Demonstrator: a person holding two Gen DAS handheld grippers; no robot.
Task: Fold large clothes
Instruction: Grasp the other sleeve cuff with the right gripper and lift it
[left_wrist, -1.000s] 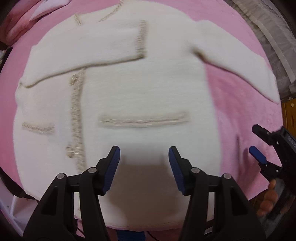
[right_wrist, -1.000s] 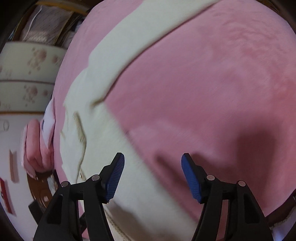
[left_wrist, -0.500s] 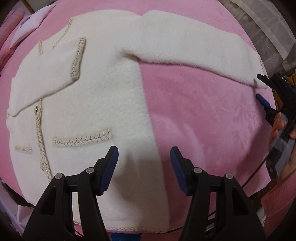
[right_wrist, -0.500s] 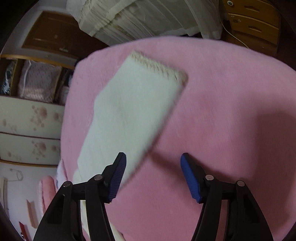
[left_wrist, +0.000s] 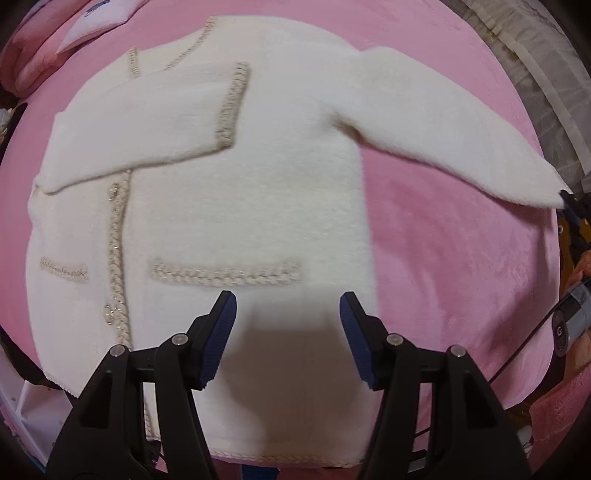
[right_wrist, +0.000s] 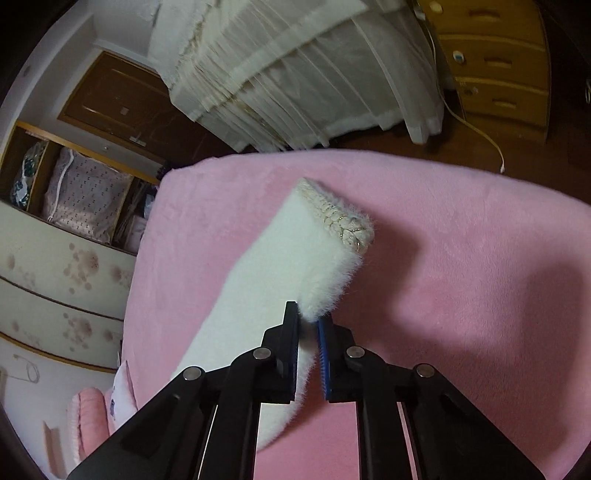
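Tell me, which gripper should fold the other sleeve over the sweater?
The right gripper, probably. Its jaws are closing on the edge of the outstretched sleeve near the cuff. The left gripper is open above the sweater's body, holding nothing.

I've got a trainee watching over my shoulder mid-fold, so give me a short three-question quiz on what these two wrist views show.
1. True or false: one sleeve of the white cardigan already lies folded across its front.
2. Which gripper has cloth between its jaws? A) left gripper B) right gripper C) neither
3. Fill in: the cardigan lies on a ____ blanket.

Key
1. True: the folded sleeve crosses the chest, its braided cuff near the middle.
2. B: its jaws are closing on the edge of the outstretched sleeve near the cuff; the left gripper hangs open over the hem.
3. Pink.
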